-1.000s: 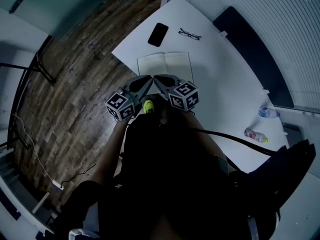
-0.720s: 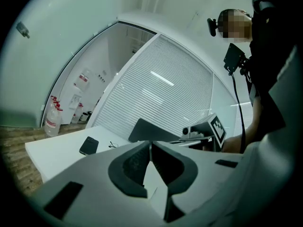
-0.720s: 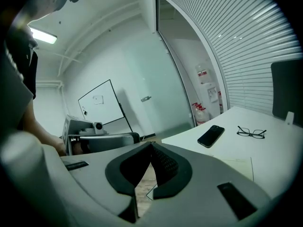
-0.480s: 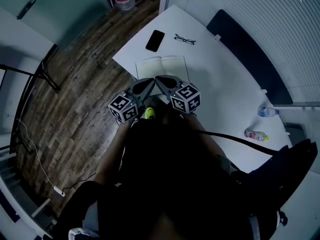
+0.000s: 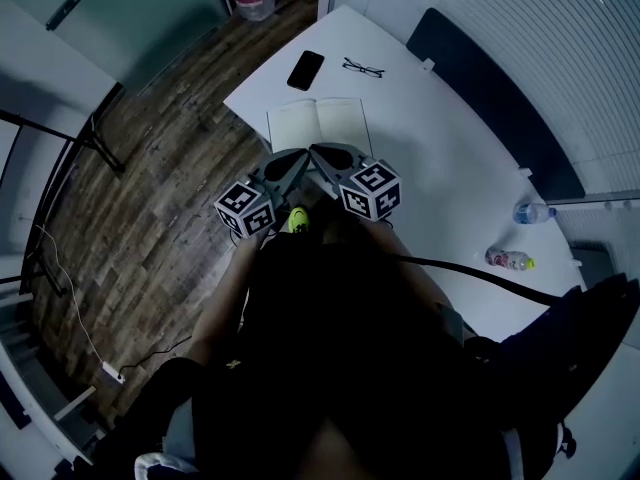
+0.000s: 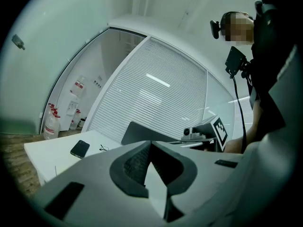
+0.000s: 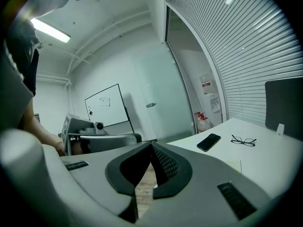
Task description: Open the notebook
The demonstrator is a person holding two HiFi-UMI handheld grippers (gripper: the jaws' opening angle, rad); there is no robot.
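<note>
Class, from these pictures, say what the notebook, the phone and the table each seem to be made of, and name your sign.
Notebook: paper, matte; pale pages lie open with a centre fold.
Phone: probably glass-faced, fairly glossy; a flat dark slab.
Table: likely laminate or painted board; smooth, even white top.

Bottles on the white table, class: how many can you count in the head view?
2. A clear bottle sits near the table's right edge; a reddish bottle is just below it in the picture. The person's body may hide others.
</note>
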